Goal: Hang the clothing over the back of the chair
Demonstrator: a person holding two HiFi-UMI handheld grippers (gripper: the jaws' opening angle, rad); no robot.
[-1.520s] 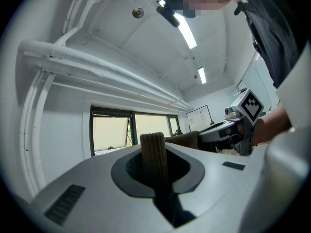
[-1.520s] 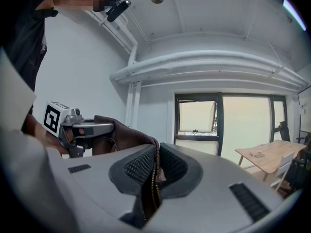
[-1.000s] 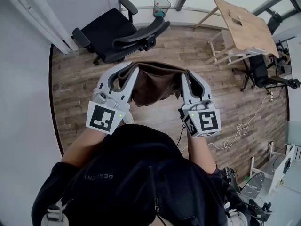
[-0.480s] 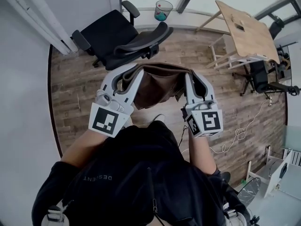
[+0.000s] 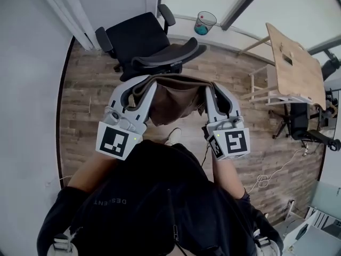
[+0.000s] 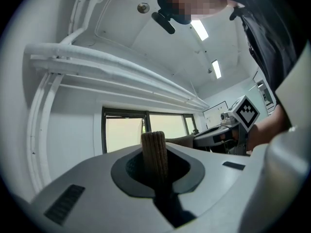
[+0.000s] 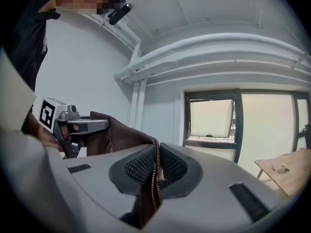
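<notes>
Left gripper [image 5: 143, 83] clamped on the ribbed edge of the brown zip-up fabric jacket [image 5: 178, 97], right gripper [image 5: 214, 88] clamped on its zipper edge. Jacket hangs stretched between them. Black office chair [image 5: 139, 36] straight ahead; its curved backrest [image 5: 168, 55] runs roughly parallel to the stretched edge, just beyond it. Left gripper nearer.

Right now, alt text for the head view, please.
Seen from above, a person holds a brown garment slung between the left gripper and the right gripper, each shut on an edge. A black office chair stands just ahead on the wooden floor.
</notes>
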